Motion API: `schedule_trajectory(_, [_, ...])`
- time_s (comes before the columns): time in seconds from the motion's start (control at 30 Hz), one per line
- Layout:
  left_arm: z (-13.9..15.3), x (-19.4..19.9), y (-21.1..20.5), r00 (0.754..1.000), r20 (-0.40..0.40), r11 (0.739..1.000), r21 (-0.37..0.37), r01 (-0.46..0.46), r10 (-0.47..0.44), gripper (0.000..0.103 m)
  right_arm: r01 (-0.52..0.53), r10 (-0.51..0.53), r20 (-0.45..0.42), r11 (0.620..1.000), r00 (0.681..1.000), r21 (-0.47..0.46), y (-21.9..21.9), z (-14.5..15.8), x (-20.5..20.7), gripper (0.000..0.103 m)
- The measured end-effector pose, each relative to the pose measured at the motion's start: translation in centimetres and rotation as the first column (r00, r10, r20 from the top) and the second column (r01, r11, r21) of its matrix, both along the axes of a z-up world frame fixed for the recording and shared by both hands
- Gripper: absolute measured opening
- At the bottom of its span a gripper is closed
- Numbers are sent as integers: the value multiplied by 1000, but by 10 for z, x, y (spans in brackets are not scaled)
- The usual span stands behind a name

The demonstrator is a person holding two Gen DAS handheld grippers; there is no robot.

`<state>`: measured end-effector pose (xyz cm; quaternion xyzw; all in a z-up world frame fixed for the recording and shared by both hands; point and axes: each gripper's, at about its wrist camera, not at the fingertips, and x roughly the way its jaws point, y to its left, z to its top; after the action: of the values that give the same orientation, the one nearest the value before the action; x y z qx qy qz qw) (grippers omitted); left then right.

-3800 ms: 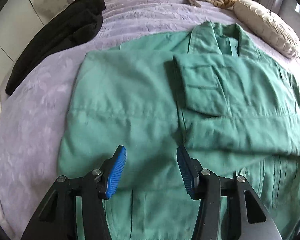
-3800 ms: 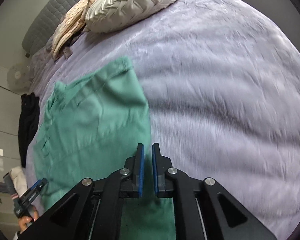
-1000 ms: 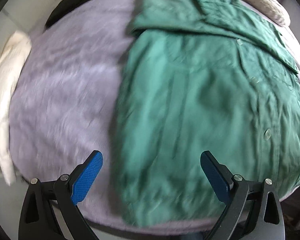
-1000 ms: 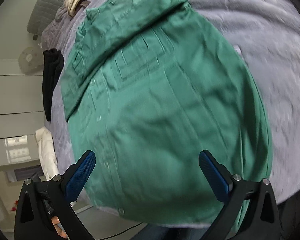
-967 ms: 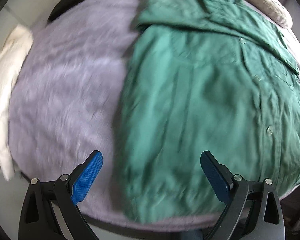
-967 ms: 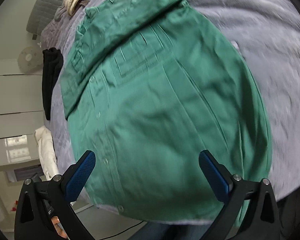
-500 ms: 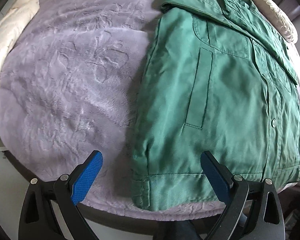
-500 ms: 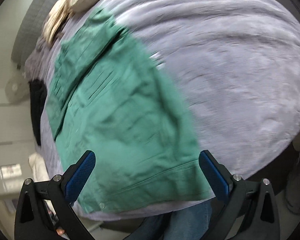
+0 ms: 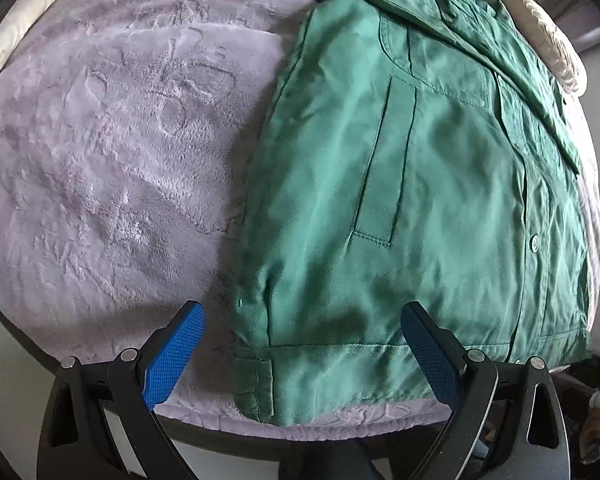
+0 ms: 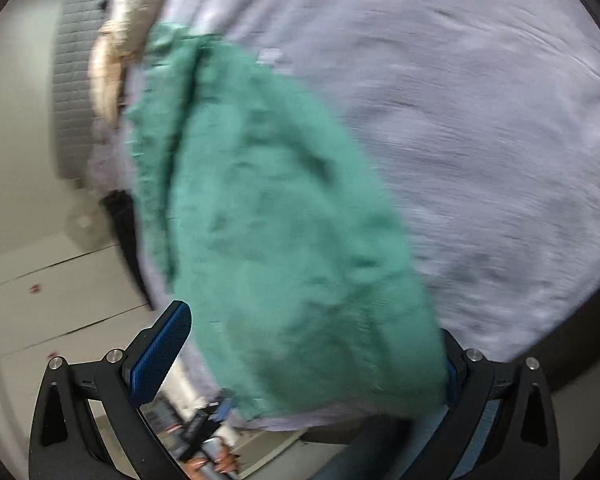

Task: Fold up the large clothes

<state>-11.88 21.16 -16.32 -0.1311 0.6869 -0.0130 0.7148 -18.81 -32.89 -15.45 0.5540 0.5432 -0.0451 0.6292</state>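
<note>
A green button-up jacket (image 9: 420, 184) lies flat on a lilac plush bed cover (image 9: 112, 152), sleeves folded in, hem at the bed's near edge. My left gripper (image 9: 304, 356) is wide open, its blue pads either side of the hem's left corner, just above it. In the right wrist view the same jacket (image 10: 276, 220) is blurred and its hem lies between the pads of my right gripper (image 10: 308, 352), which is wide open. The right pad is partly hidden behind the cloth.
A cream pillow (image 9: 548, 36) lies beyond the collar, also in the right wrist view (image 10: 116, 52). A white cloth (image 9: 16, 28) hangs at the bed's left side. A black garment (image 10: 124, 232) and white cabinets (image 10: 52, 292) are at left. Bed edge (image 9: 220, 436) runs just ahead.
Both grippers, shut or narrower 3.8 s ago, opened wide and came down to the jacket's hem at the bed edge. The right view swung left and is blurred.
</note>
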Motion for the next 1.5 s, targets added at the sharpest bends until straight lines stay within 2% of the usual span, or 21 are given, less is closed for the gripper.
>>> schedule_trajectory(0.1, [-4,3,16,1000,7,999,-40,-8,8,99,18,-23,120,999,992,45,-2,16,12,103])
schedule_trajectory(0.17, [-10,10,26,1000,-11,995,-94,-18,17,99,22,-27,135,999,990,38,-6,19,16,103])
schedule_trajectory(0.27, [-22,13,29,999,-40,991,-128,-35,30,99,7,-7,81,1000,997,2,-8,11,17,103])
schedule_trajectory(0.4, [-13,13,17,1000,-3,987,-160,25,-26,99,2,-2,-5,1000,1000,-9,-6,-8,3,103])
schedule_trajectory(0.5, [-14,13,11,996,5,990,-116,85,-85,99,34,-34,2,999,999,10,-9,-13,-4,103])
schedule_trajectory(0.57, [-23,11,7,994,-23,989,-102,109,-111,99,39,-39,15,999,999,24,-10,-11,-4,103])
schedule_trajectory(0.7, [-20,7,-4,991,-26,988,-83,131,-133,99,-2,0,39,999,999,42,-5,-8,1,103])
schedule_trajectory(0.77, [-18,6,-4,991,-16,988,-87,128,-130,99,-39,39,12,999,999,9,0,-10,3,103])
schedule_trajectory(0.9, [-15,3,0,993,-13,988,-98,118,-119,99,-52,52,-6,999,999,-3,6,-13,-1,103])
schedule_trajectory(1.07, [-12,-7,0,992,-15,990,-69,127,-128,99,-72,72,-23,997,997,-19,10,-13,0,103])
schedule_trajectory(1.3, [-14,-5,-23,993,-12,993,-38,115,-116,99,-84,83,-50,996,995,-20,9,-16,2,102])
schedule_trajectory(1.4, [-13,-3,-32,993,-9,993,-33,116,-117,98,-87,86,-56,996,995,-23,9,-14,2,98])
schedule_trajectory(1.5, [-11,-3,-40,991,-8,991,-25,131,-132,98,-82,80,-58,996,995,-27,9,-12,-2,89])
